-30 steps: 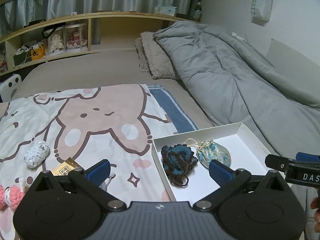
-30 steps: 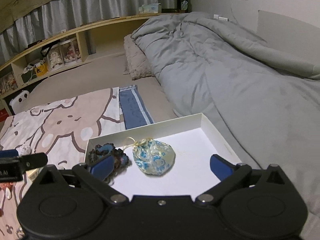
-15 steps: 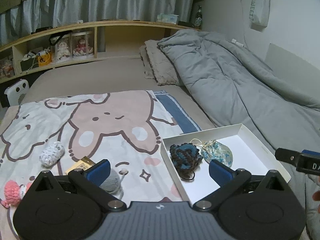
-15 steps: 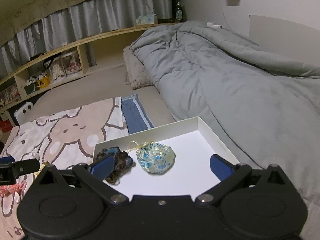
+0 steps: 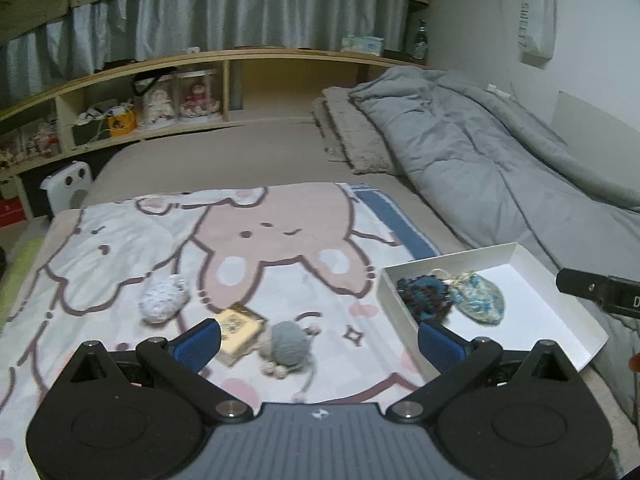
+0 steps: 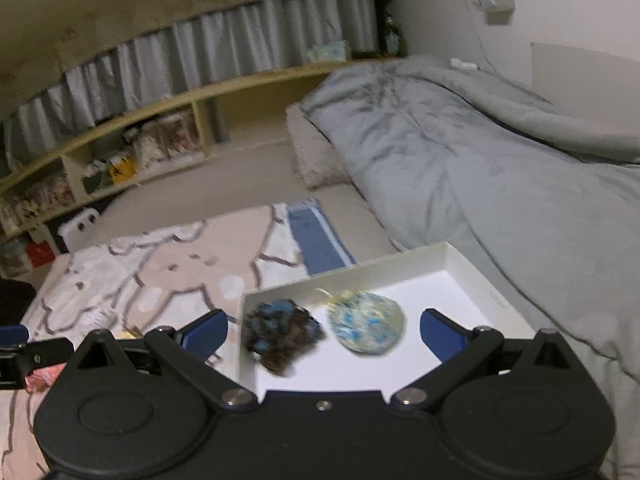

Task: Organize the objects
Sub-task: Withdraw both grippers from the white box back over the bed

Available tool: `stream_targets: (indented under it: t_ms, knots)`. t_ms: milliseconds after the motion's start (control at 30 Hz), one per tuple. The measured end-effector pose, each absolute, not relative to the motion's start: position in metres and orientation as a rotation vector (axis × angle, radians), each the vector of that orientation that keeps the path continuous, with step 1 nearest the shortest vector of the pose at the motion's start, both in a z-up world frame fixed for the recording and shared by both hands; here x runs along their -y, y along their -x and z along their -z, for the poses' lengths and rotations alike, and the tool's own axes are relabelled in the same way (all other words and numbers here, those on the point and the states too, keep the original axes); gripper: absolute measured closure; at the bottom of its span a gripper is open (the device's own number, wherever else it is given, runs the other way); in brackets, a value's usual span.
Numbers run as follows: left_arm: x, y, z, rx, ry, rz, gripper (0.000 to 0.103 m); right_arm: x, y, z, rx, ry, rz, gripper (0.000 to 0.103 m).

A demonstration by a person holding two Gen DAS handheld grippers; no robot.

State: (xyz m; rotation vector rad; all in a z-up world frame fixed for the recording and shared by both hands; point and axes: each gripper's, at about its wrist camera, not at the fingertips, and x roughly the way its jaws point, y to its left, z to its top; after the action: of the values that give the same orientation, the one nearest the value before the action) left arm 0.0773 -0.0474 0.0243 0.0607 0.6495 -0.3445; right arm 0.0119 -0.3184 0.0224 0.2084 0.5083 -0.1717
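Both grippers have pulled back and up, so more of the blanket shows now. Next up is probably the grey crochet ball (image 5: 289, 340), on the bunny blanket (image 5: 132, 240) beside the small yellow box (image 5: 240, 328), left of the white tray (image 5: 520, 254). Looks soft, light and squishy, so pinch across its middle. Left gripper (image 5: 318, 344) hangs over it, fingers spread, empty. Right gripper (image 6: 324, 332) is spread too, above the tray.

A bed (image 5: 256, 152) fills the dim room, a rumpled grey duvet (image 5: 480, 152) along its right edge by the white wall (image 5: 592, 20). A wooden shelf (image 5: 224, 60) spans the head, under grey pleated curtains (image 5: 200, 20)
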Motion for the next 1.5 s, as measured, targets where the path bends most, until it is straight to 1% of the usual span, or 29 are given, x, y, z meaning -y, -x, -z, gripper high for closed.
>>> stream_targets:
  t_ms: [333,767,900,1167,1400,1500]
  knots:
    - [-0.006,-0.077,-0.023,-0.656,-0.012,0.239,0.000,0.275,-0.023,-0.010,-0.558,-0.197,0.018,0.000]
    - [-0.068,-0.094,0.002,-0.722,0.038,0.028,0.000,0.218,-0.033,0.018,-0.660,-0.140,-0.065,0.000]
    - [-0.088,-0.102,0.009,-0.739,0.092,-0.003,0.000,0.205,-0.030,0.028,-0.685,-0.152,-0.065,0.000]
    - [-0.120,-0.119,0.018,-0.700,0.206,-0.072,0.001,0.185,-0.030,0.048,-0.743,-0.257,-0.045,0.000]
    - [-0.139,-0.140,0.034,-0.674,0.253,-0.099,0.001,0.159,-0.029,0.072,-0.788,-0.235,-0.065,0.000]
    - [-0.147,-0.149,0.042,-0.684,0.256,-0.090,0.004,0.151,-0.030,0.081,-0.812,-0.218,-0.081,0.000]
